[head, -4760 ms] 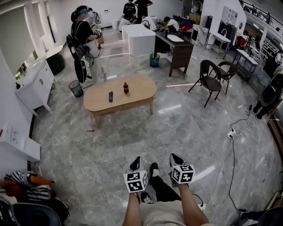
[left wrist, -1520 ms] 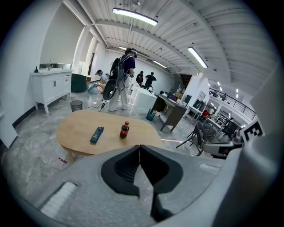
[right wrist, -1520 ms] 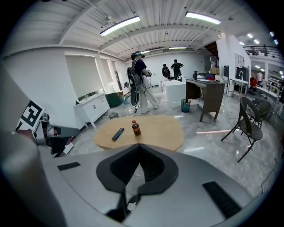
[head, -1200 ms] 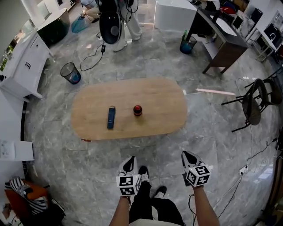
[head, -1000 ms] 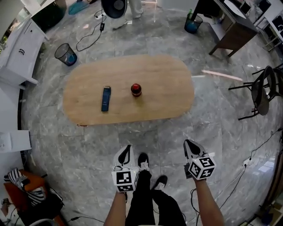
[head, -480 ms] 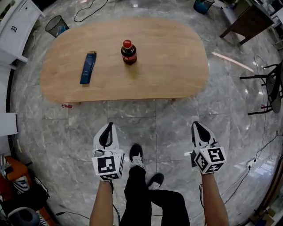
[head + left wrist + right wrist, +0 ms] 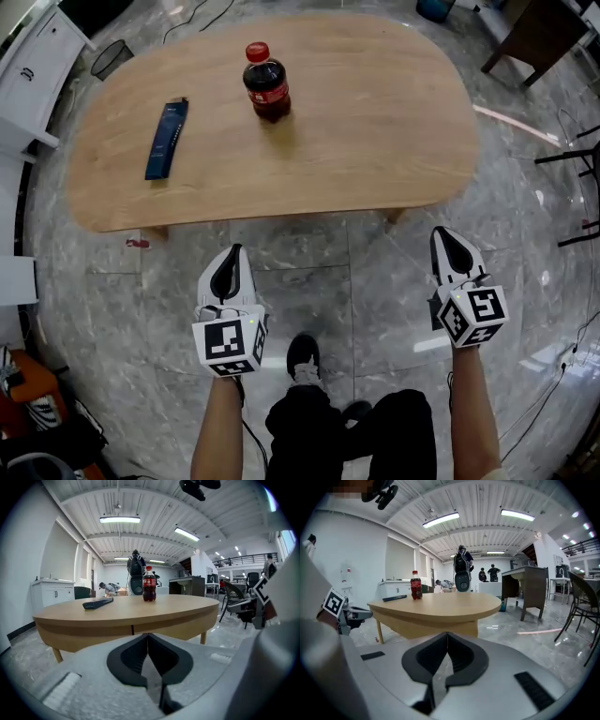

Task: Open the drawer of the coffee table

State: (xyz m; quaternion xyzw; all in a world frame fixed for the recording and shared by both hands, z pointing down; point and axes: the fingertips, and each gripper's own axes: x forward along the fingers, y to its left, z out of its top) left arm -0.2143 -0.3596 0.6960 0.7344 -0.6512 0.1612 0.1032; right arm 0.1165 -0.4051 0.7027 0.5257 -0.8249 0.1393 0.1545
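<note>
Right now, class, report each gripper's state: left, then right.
White left gripper: shut, nothing between its jaws.
White right gripper: shut, nothing between its jaws.

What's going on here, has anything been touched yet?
A person stands facing the long side of the oval coffee table, a gripper in each hand. The left gripper and the right gripper are both shut and empty, held over the floor short of the table's edge, touching nothing. The table's front panel sits flush, so the drawer looks closed. A cola bottle stands on top and a flat dark blue item lies beside it.
</note>
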